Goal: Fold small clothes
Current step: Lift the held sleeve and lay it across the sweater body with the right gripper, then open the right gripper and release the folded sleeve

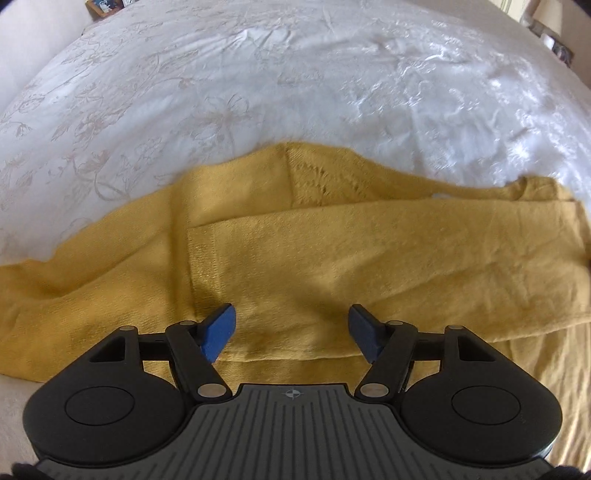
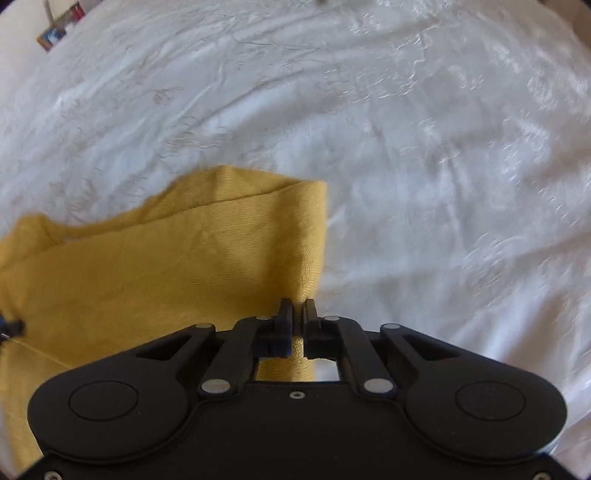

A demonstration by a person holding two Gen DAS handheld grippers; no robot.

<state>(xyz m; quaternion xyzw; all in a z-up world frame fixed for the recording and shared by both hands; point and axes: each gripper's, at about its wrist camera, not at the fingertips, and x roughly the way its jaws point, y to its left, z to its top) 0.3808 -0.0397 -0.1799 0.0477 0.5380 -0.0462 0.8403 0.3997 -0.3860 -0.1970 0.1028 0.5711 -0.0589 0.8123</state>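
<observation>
- White bedding (image 1: 295,74) with a faint floral pattern covers the whole surface under both cameras; it is creased and catches bright light towards the right.
- At the far left corner of each view a small framed picture (image 1: 105,5) stands just beyond the edge of the bedding.
- A mustard-yellow knitted garment (image 1: 332,251) lies flat on the bedding, spread from side to side across the left wrist view.
- One layer of the knit is folded over another, and its straight edge runs across the middle of the cloth.
- A patch of openwork pattern (image 1: 325,181) shows near the garment's far edge.
- The left gripper (image 1: 291,328) points steeply down over the near part of the garment, its blue-padded fingers (image 1: 219,332) standing well apart.
- No cloth is between them; the yellow knit lies beneath the gap.
- The right gripper (image 2: 298,325) sits at the garment's right-hand end, where a folded band of knit (image 2: 295,229) ends against the white bedding.
- Its jaws are drawn close together with a strip of the yellow fabric pinched between them.
- At the left edge of the right wrist view a small dark and blue piece shows over the cloth; I cannot tell what it is.
</observation>
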